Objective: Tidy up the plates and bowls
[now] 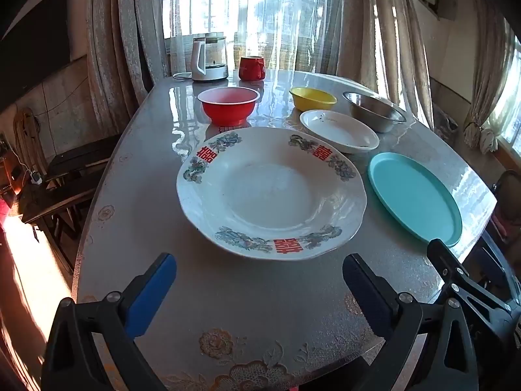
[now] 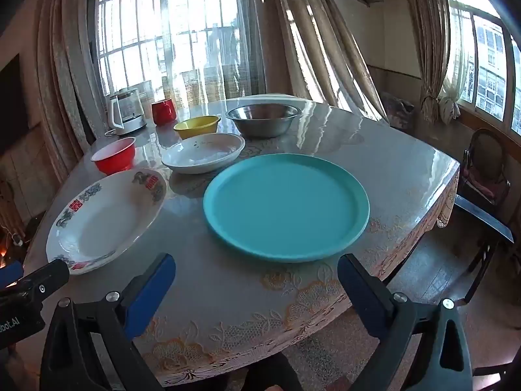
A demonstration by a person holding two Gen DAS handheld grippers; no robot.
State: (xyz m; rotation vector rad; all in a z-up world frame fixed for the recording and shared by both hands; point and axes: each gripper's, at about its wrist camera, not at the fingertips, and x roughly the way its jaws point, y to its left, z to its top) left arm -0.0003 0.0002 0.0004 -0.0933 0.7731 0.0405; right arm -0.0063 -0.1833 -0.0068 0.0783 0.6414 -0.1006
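A large white patterned plate (image 1: 272, 192) (image 2: 104, 218) lies just ahead of my left gripper (image 1: 259, 277), which stands open with nothing between its blue pads. A teal plate (image 2: 286, 207) (image 1: 415, 197) lies right in front of my right gripper (image 2: 257, 275), open too and empty. Behind them sit a small white oval dish (image 1: 338, 130) (image 2: 203, 156), a red bowl (image 1: 228, 104) (image 2: 114, 154), a yellow bowl (image 1: 312, 97) (image 2: 197, 126) and a steel bowl (image 1: 374, 109) (image 2: 263, 119). Each gripper hovers over the table's near edge.
The round table (image 1: 244, 299) (image 2: 390, 169) carries a glossy floral cover. At its far side stand a glass kettle (image 1: 210, 58) (image 2: 127, 115) and a red mug (image 1: 251, 67) (image 2: 163, 111). Curtained windows lie behind. A dark chair (image 2: 485, 166) stands at the right, dark furniture (image 1: 65, 176) at the left.
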